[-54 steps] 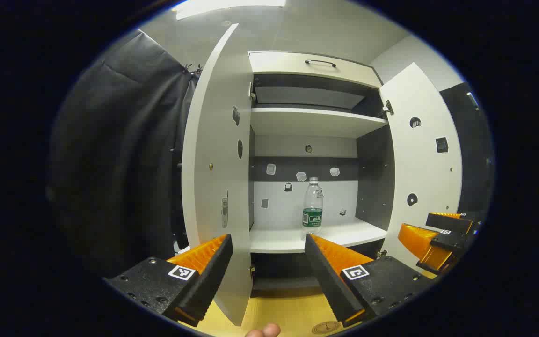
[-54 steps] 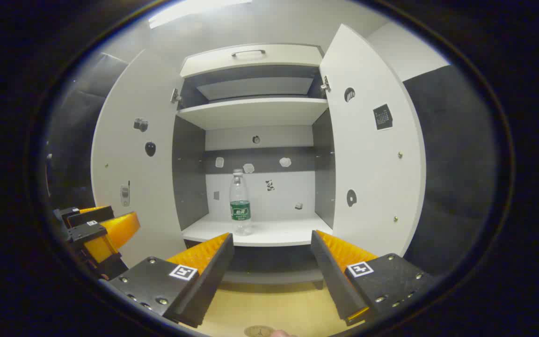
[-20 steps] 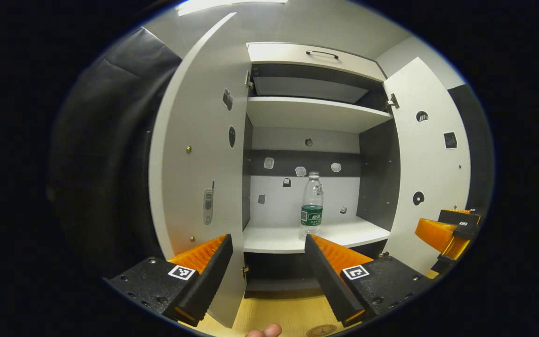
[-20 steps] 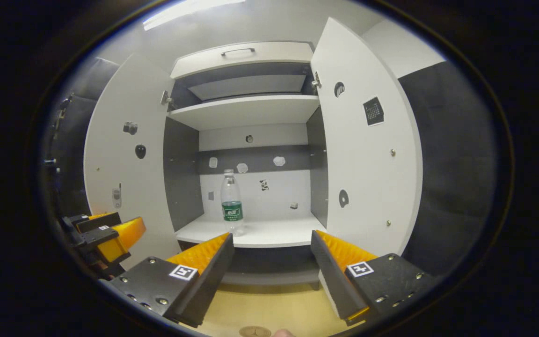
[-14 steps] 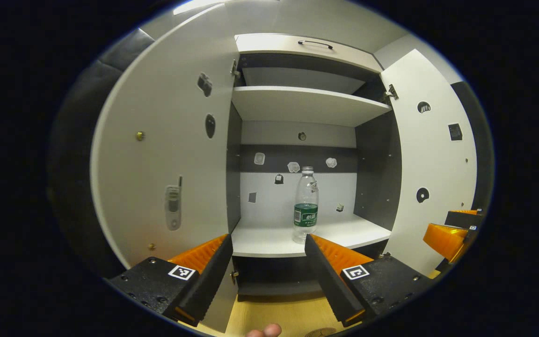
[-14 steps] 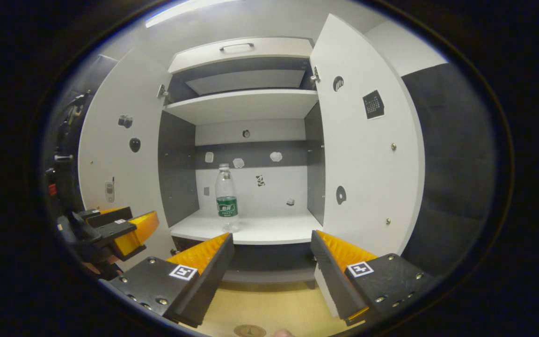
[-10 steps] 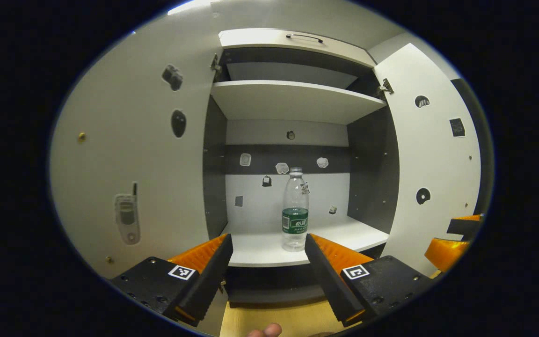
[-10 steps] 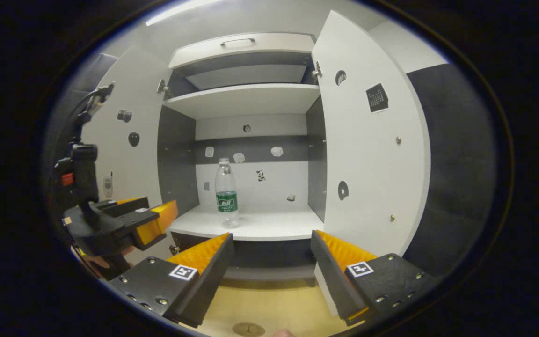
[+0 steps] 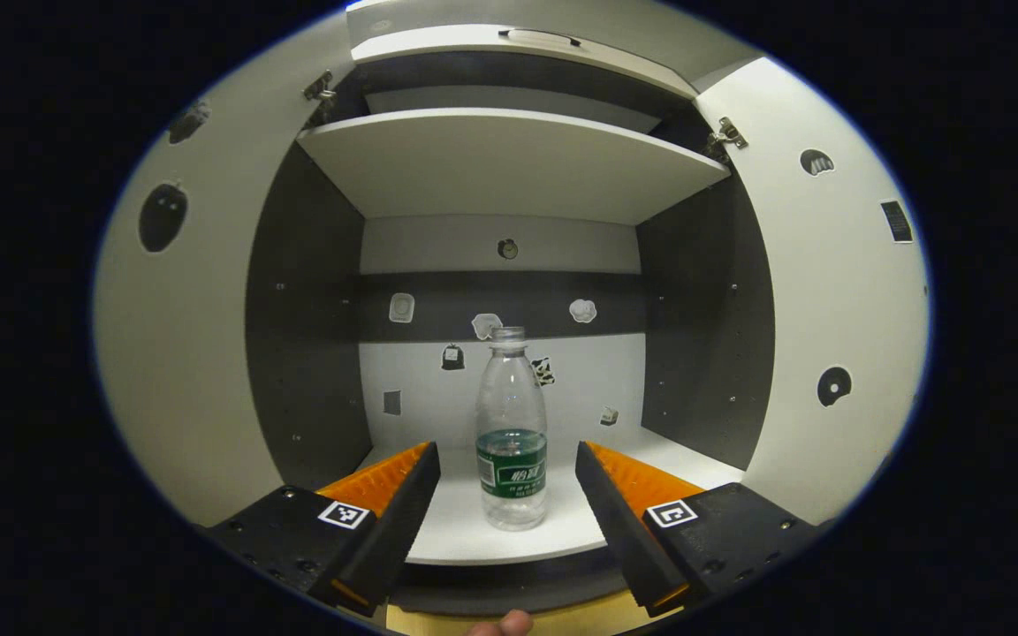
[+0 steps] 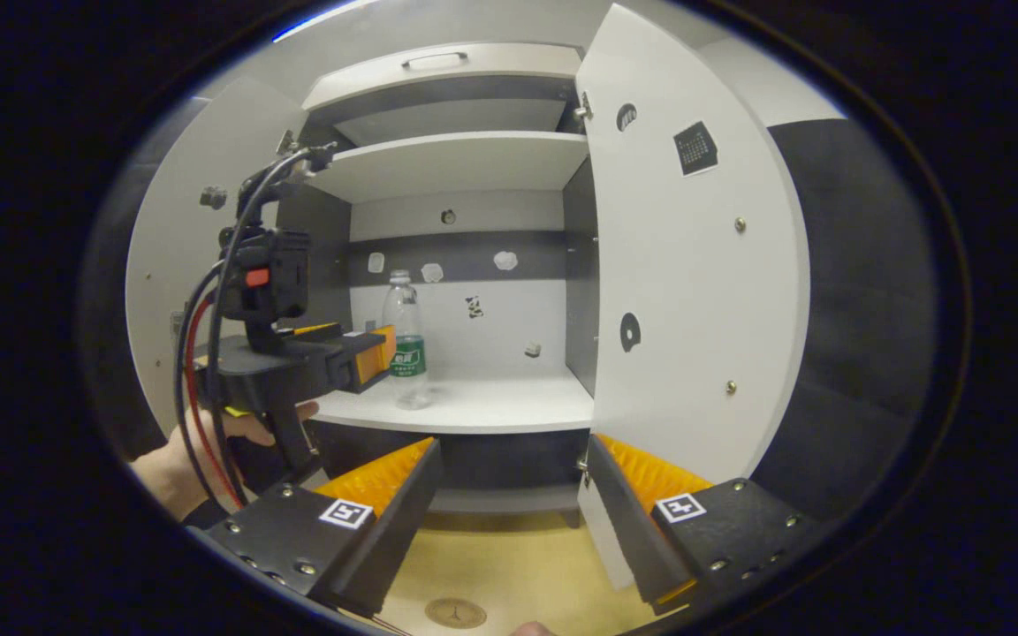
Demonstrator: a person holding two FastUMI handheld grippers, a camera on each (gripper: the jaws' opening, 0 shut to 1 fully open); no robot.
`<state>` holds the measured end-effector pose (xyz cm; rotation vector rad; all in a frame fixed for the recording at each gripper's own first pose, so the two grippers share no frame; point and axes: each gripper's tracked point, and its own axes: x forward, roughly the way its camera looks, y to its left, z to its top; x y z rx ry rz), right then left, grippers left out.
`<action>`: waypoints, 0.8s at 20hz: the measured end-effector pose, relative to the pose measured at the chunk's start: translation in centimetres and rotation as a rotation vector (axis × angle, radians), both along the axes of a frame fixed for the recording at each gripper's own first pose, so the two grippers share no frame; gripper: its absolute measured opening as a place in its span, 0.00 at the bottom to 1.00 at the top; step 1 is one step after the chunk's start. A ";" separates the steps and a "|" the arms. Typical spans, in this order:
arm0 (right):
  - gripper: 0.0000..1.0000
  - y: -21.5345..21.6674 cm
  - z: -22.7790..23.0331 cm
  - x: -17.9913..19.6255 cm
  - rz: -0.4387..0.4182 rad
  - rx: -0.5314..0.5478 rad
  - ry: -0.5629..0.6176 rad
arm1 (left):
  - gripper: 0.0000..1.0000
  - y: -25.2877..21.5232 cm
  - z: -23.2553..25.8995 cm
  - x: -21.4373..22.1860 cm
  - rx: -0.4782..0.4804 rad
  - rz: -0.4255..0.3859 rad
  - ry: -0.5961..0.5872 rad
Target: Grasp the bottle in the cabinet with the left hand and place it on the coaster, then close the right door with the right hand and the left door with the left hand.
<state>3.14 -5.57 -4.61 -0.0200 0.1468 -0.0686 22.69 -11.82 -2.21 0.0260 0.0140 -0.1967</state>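
A clear plastic bottle (image 9: pixel 512 433) with a green label stands upright on the cabinet's lower shelf (image 9: pixel 465 534). My left gripper (image 9: pixel 505 452) is open, its orange fingers either side of the bottle's line and just short of it. In the right gripper view, the left gripper (image 10: pixel 368 353) reaches into the cabinet right beside the bottle (image 10: pixel 405 340), held by a hand (image 10: pixel 208 442). My right gripper (image 10: pixel 513 446) is open and holds nothing, low in front of the cabinet. A round coaster (image 10: pixel 456 612) lies on the wooden surface below it.
Both white doors stand open: the left door (image 9: pixel 182 353) and the right door (image 10: pixel 686 265), close to my right gripper's right finger. An upper shelf (image 9: pixel 509 159) spans the cabinet above the bottle. A drawer with a handle (image 10: pixel 438 66) sits on top.
My left gripper has moved forward and up into the cabinet, so the bottle now looms between its fingers. The right gripper has drifted slightly toward the right door.
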 end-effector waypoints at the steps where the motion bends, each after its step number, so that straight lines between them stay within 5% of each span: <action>1: 0.97 -0.3 -0.3 0.1 -0.005 0.001 0.009 | 0.98 -0.4 0.0 0.9 -0.003 -0.007 0.000; 16: 1.00 -2.5 -1.1 -0.6 -0.048 -0.040 0.062 | 0.93 -1.4 -1.2 9.3 -0.035 0.019 0.052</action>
